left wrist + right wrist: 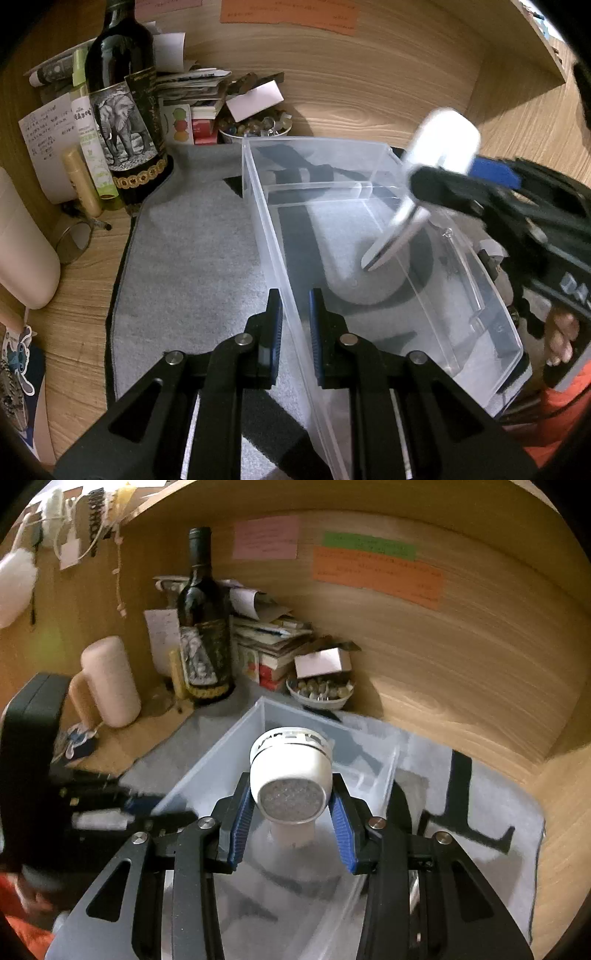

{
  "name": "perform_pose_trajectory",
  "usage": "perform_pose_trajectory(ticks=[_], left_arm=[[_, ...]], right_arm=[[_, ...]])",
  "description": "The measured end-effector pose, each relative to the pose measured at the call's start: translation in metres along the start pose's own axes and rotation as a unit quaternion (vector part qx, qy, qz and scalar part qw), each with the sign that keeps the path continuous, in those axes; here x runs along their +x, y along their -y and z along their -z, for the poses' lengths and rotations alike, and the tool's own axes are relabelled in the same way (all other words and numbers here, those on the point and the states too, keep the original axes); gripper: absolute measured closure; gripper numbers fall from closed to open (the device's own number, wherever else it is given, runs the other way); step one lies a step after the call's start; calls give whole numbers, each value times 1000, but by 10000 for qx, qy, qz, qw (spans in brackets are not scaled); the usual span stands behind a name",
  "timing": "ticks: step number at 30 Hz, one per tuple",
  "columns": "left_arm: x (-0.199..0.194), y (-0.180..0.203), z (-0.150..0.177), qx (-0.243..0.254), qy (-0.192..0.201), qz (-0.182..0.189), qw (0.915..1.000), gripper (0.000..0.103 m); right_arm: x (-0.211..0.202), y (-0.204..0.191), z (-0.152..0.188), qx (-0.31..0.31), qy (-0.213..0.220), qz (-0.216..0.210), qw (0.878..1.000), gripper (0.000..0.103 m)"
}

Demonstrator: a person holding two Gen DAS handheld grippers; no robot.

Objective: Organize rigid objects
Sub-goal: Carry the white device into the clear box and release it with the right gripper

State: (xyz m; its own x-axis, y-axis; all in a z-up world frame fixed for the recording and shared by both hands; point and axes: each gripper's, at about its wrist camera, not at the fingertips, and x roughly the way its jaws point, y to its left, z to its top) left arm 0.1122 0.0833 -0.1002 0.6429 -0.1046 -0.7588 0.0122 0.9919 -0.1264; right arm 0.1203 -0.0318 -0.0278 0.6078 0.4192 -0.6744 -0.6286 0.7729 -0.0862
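Holding the white shaver (pixel 291 779) over the clear bin (pixel 369 155), the right gripper (pixel 291 808) has its blue pads (pixel 240 823) clenched on the shaver's sides, foil head toward the camera; in the left view it shows blurred above the bin's far right corner. The left gripper (pixel 295 325) straddles the bin's near wall, one finger outside and one inside, but a gap shows on each side of the wall, so I judge it released or only loosely steadying. The bin sits on a grey mat (pixel 192 258), with a bottle (pixel 122 96) and a bowl of beads (pixel 255 129) well apart in the corner. To do this step well, lower the shaver straight down into the larger section, clear of the inner divider (pixel 317 186), and let go only when it rests on the floor; the rounded body may roll, so lay it on its side. Pinching the wall first would probably stop the bin sliding
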Motion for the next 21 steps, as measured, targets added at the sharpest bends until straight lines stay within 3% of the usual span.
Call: perform_pose_trajectory(ticks=[3, 8, 21], left_arm=[[-1, -1, 0, -9, 19, 18, 10000, 88], [-1, -1, 1, 1, 27, 27, 10000, 88], [-1, -2, 0, 4, 12, 32, 10000, 88]], right_arm=[[-6, -1, 11, -130, -129, 101, 9998, 66], [15, -4, 33, -246, -735, 62, 9970, 66], [48, -11, 27, -211, -1246, -357, 9913, 65]])
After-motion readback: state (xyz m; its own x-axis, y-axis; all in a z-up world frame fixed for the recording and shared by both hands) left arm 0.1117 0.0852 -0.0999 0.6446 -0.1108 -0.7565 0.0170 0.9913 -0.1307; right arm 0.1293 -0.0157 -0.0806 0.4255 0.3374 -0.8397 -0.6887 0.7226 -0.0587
